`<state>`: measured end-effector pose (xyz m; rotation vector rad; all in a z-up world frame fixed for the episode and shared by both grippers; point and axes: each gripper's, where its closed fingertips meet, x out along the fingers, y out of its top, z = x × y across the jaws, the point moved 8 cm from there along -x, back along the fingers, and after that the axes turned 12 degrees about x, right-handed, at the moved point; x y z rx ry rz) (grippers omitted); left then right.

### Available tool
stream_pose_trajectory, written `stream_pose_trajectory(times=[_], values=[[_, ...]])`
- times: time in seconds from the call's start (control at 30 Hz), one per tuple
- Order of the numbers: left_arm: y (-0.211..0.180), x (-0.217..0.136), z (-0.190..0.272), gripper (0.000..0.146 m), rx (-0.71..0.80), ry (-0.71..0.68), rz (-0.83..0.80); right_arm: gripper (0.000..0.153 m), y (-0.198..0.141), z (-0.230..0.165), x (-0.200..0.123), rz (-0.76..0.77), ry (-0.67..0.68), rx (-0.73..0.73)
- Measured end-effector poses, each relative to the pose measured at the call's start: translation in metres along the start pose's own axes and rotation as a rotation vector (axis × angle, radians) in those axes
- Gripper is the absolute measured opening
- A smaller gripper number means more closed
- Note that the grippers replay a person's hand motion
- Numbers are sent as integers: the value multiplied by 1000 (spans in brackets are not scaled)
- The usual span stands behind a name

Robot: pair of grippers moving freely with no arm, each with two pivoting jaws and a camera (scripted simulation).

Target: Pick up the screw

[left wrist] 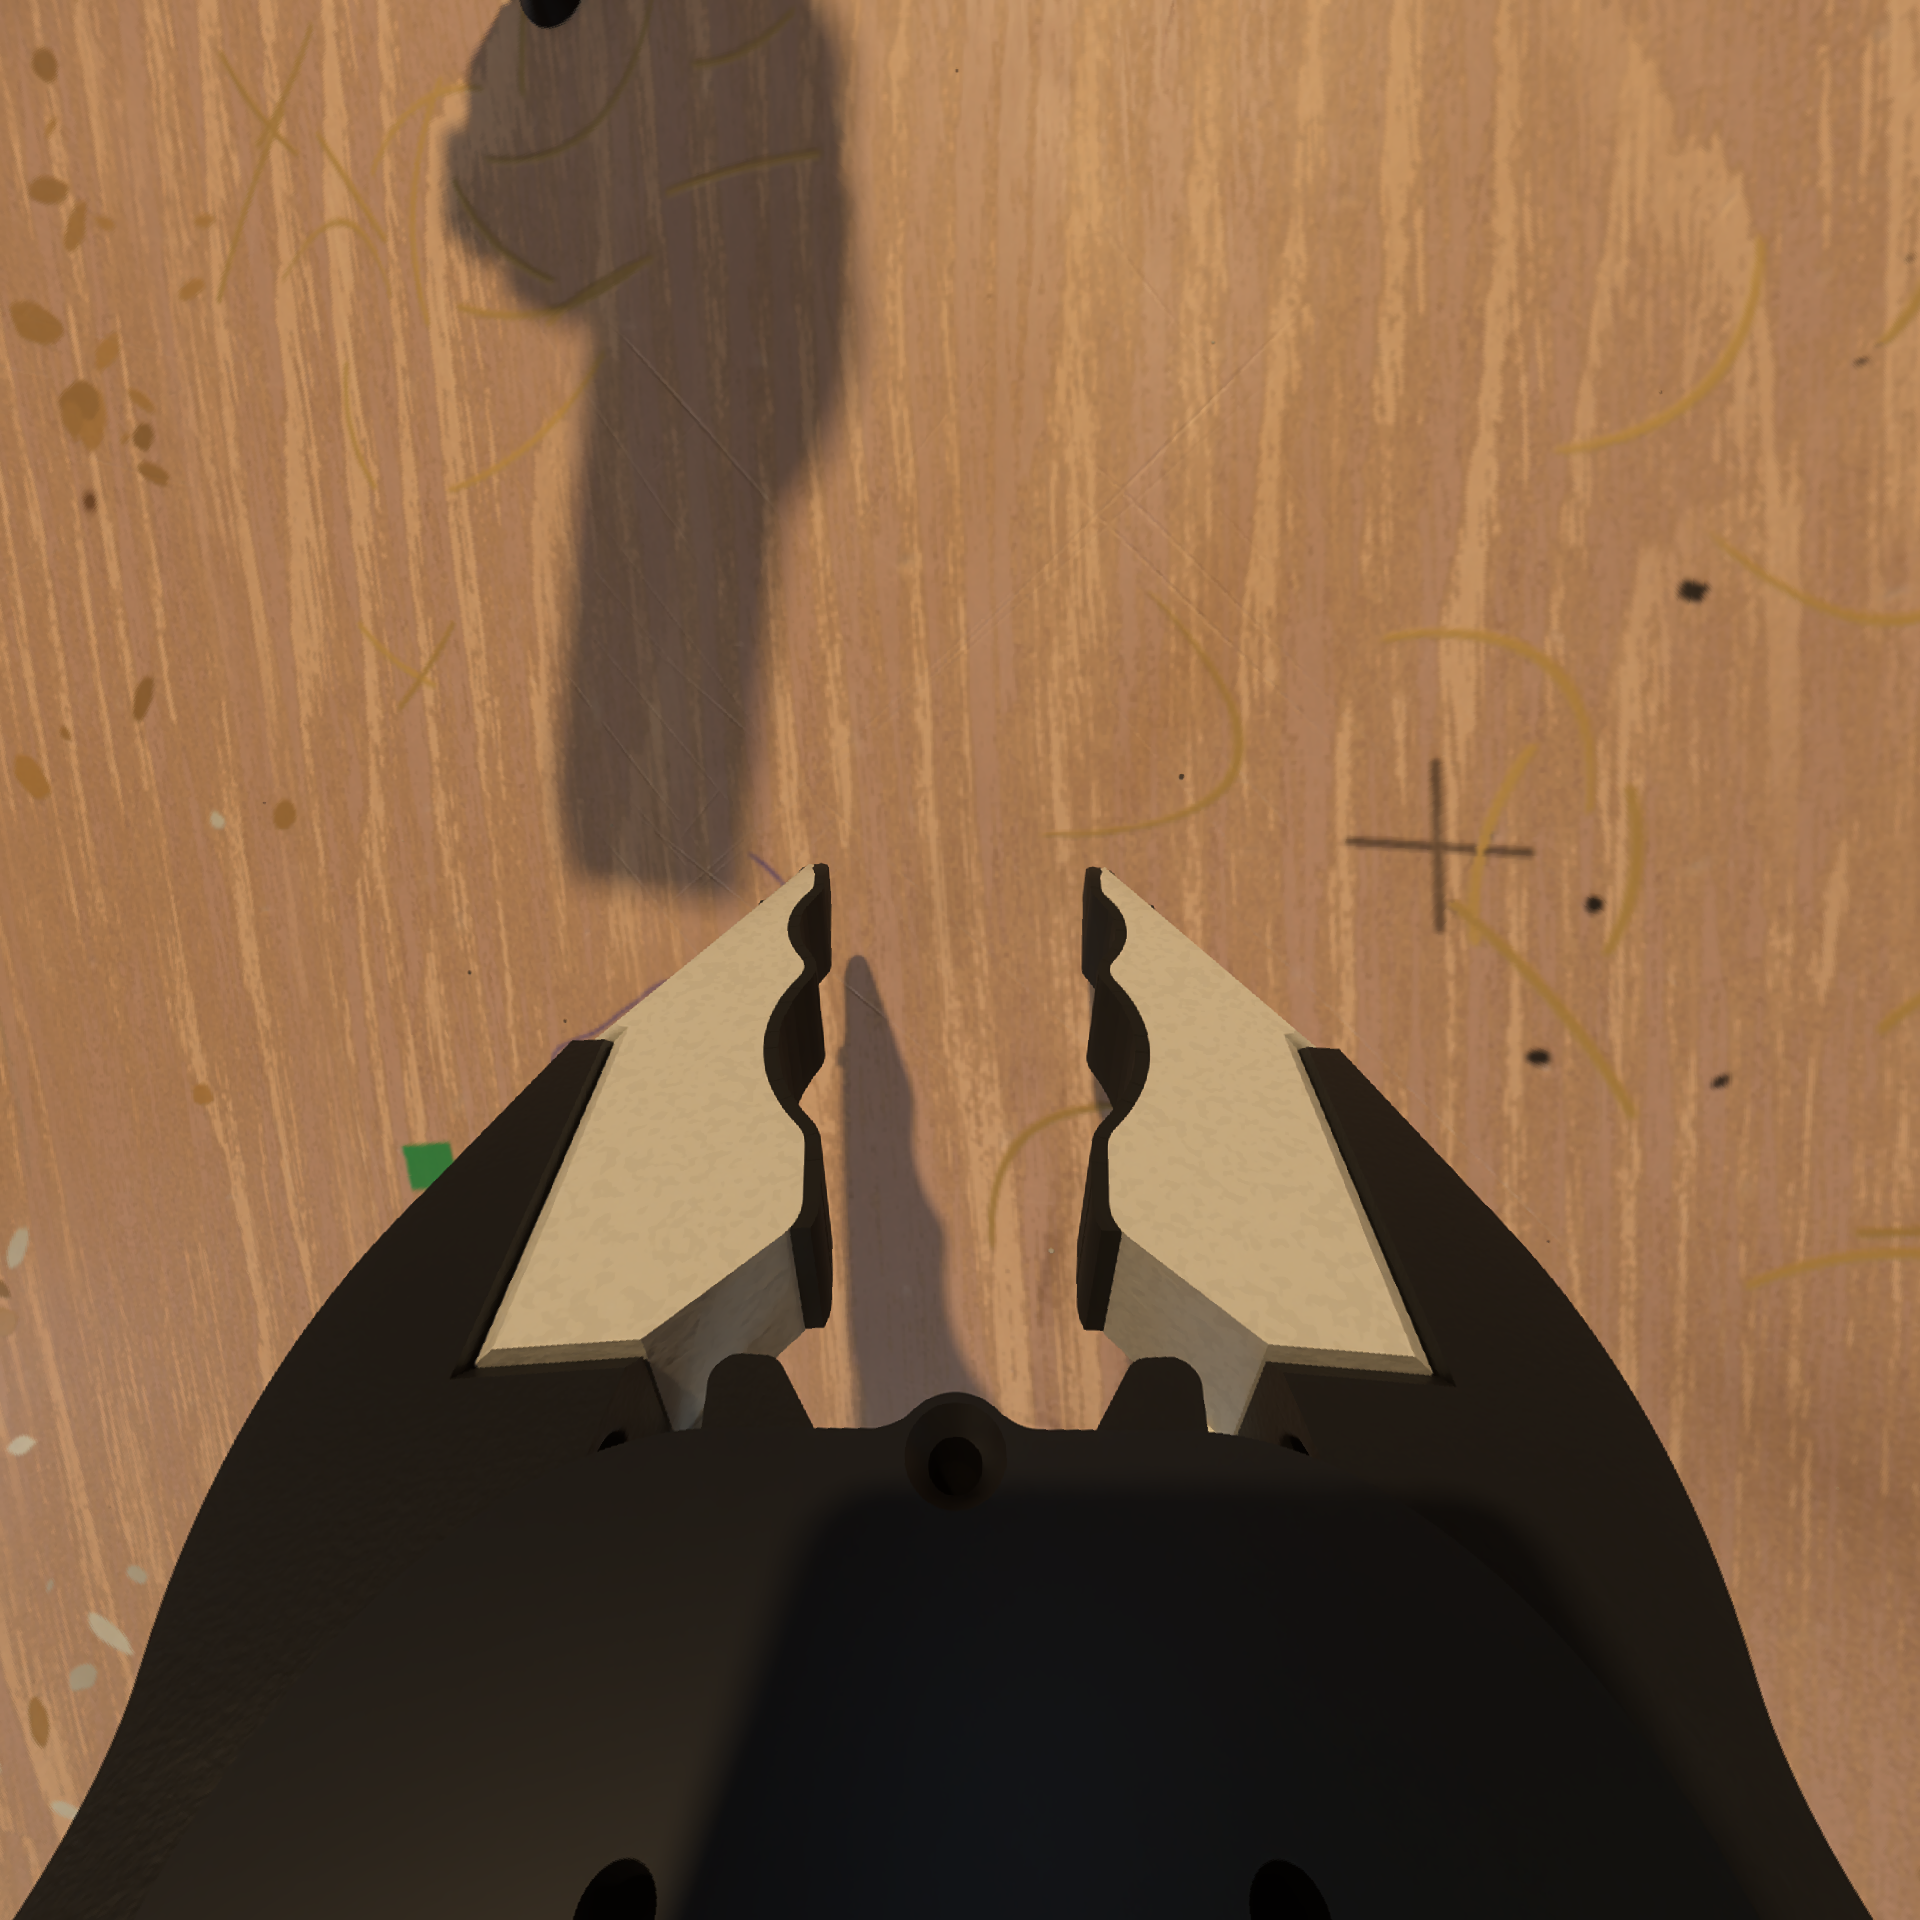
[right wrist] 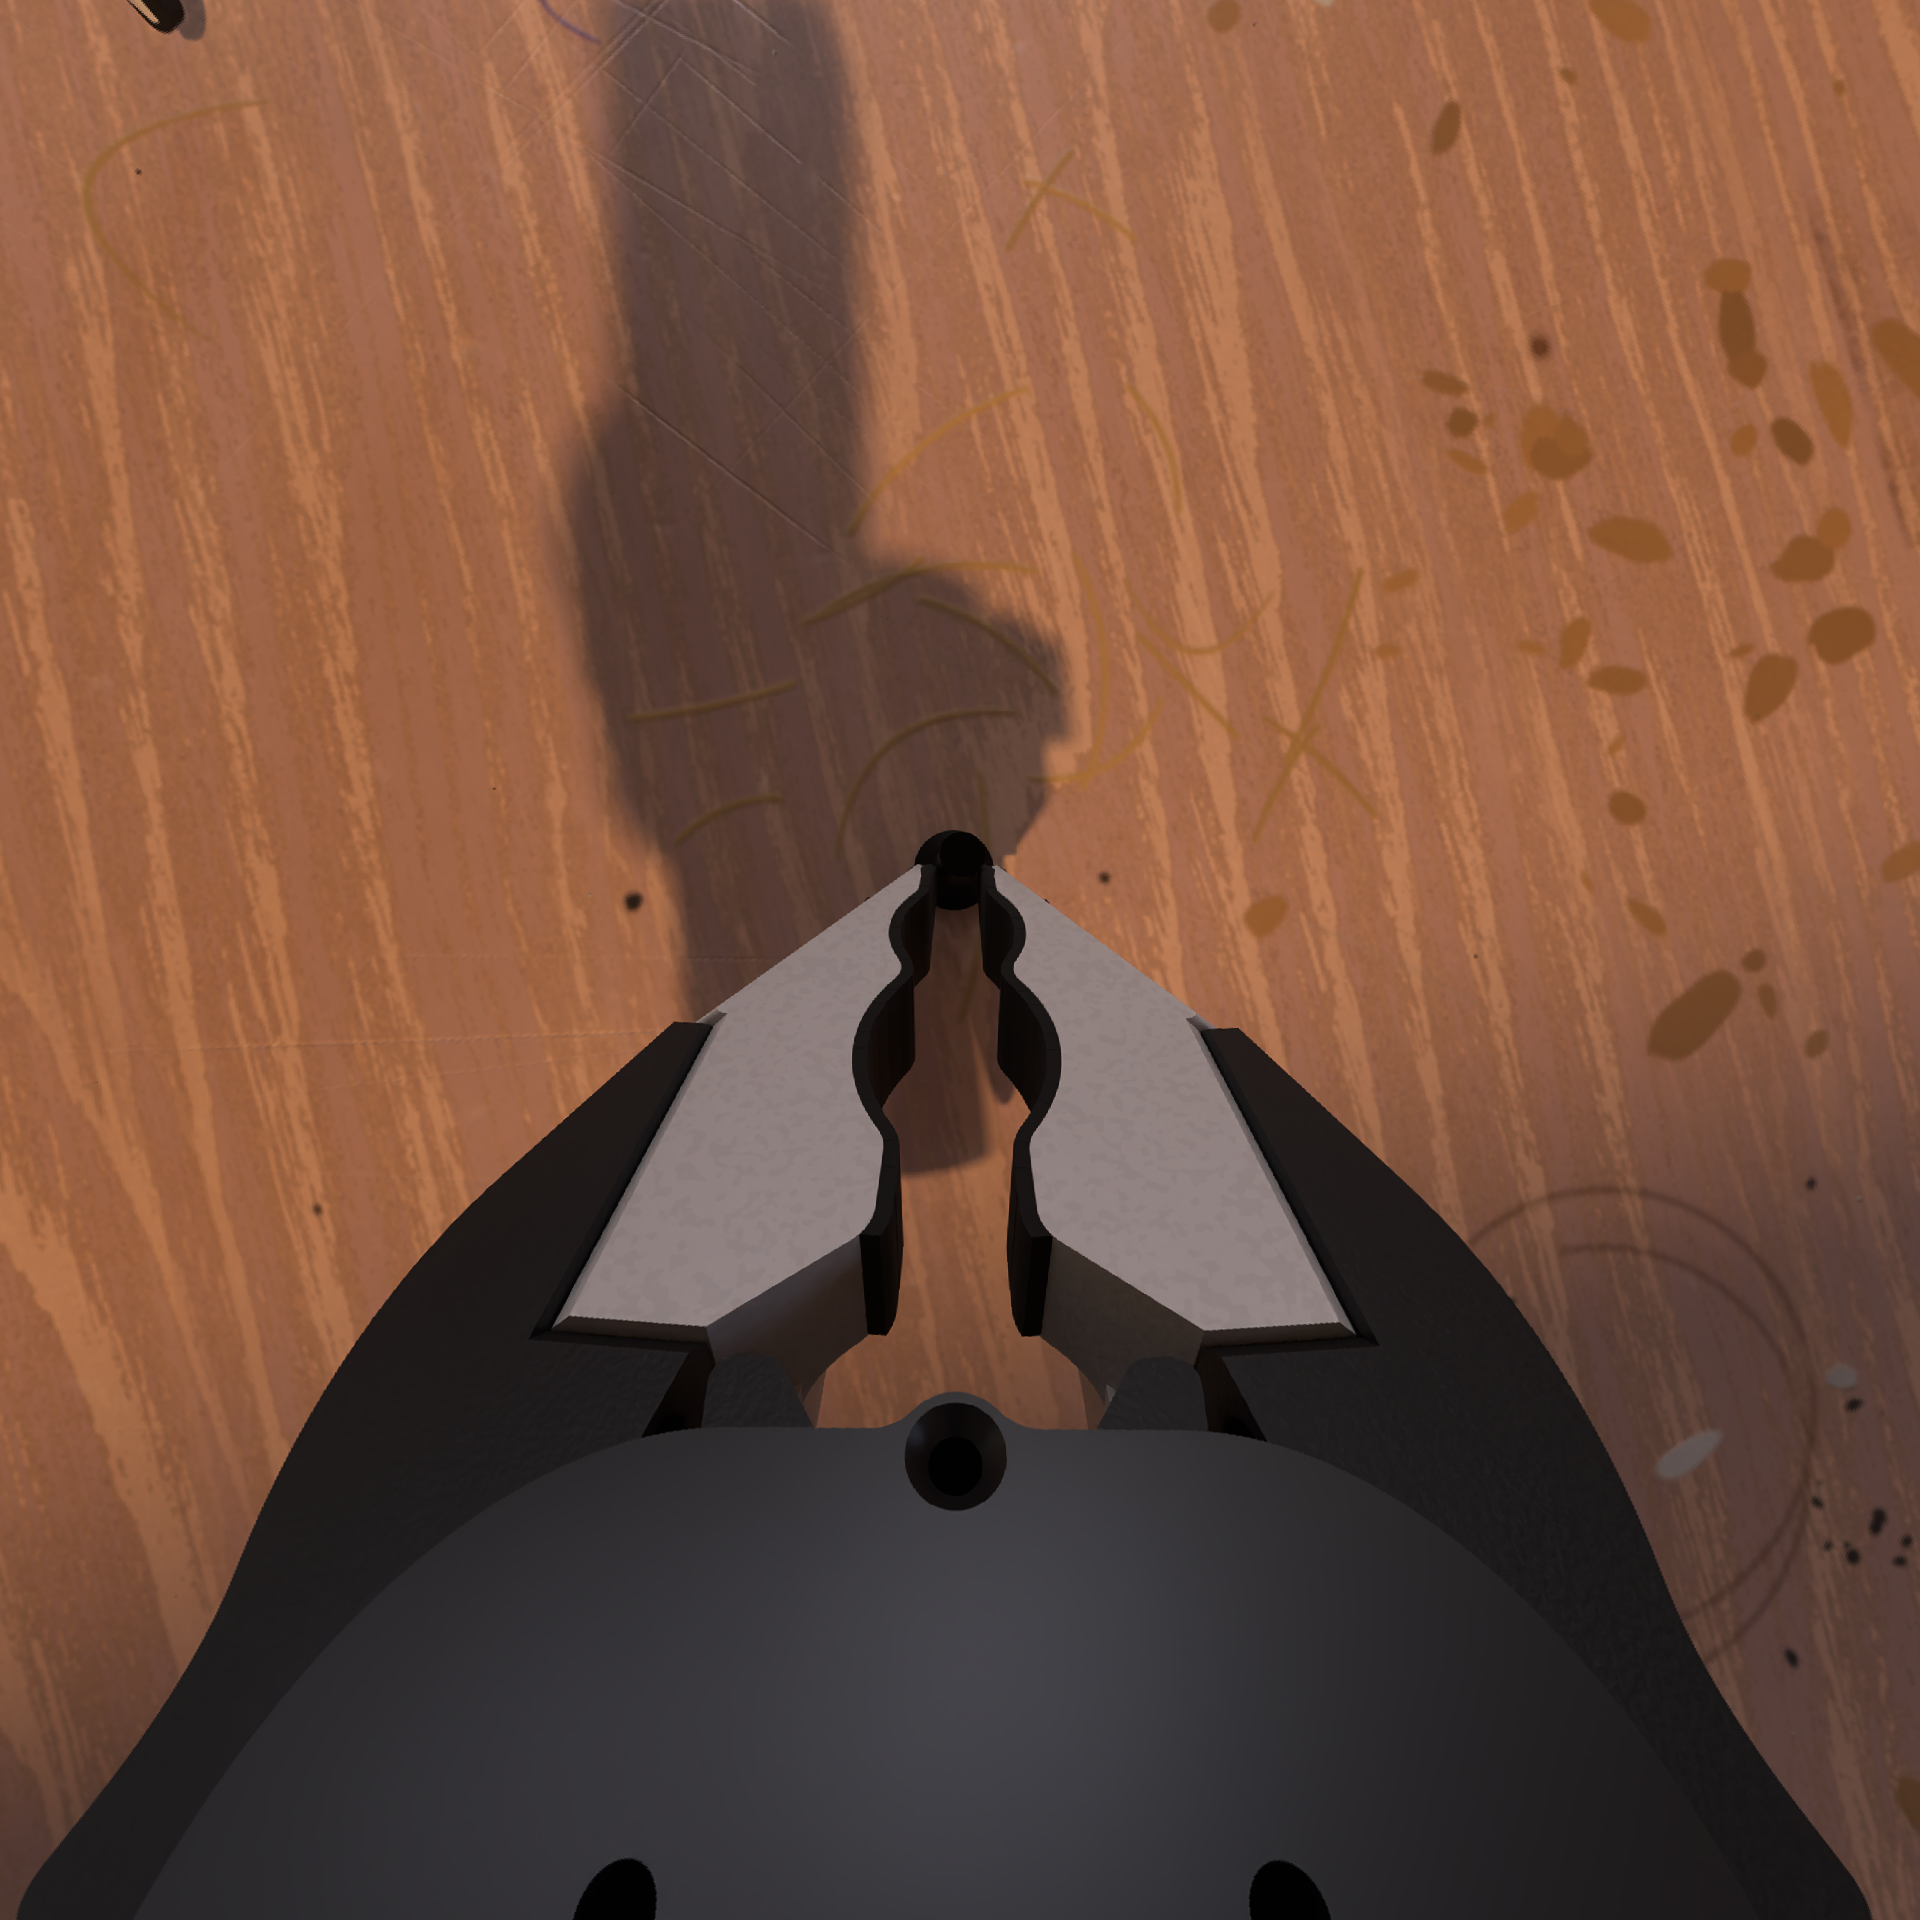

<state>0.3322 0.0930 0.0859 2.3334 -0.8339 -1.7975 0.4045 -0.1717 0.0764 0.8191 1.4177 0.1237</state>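
Note:
In the right wrist view my right gripper [right wrist: 954, 878] is shut on a small black screw [right wrist: 952, 858], pinched at the very fingertips, its round head sticking out past them above the wooden table [right wrist: 312, 727]. In the left wrist view my left gripper [left wrist: 956, 883] is open and empty, its tan fingers [left wrist: 717, 1091] wide apart over the wooden table [left wrist: 1247, 416]. A dark rounded thing [left wrist: 548, 8] shows at the top edge of the left wrist view; I cannot tell what it is.
The tabletop bears scratches, brown spots [right wrist: 1558, 447] and a pencilled cross [left wrist: 1438, 847]. A small green square [left wrist: 426, 1164] lies left of my left gripper. A small dark object [right wrist: 161, 12] sits at the top left corner of the right wrist view.

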Motion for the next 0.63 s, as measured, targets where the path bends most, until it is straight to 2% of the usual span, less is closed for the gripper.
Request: stream_pose_trajectory(times=[0.17,0.37,0.47,0.63], values=[[5,-6,-1,48,-37,36,38,8,3,-3,-5,40,-16,-1],[8,0,4,44,-221,158,33,8,14,-19,-11,98,-29,-44],[9,8,5,39,-282,133,40,8,21,-24,-11,126,-41,-62],[10,10,5,29,-236,137,0,8,31,-33,-12,169,-55,-76]])
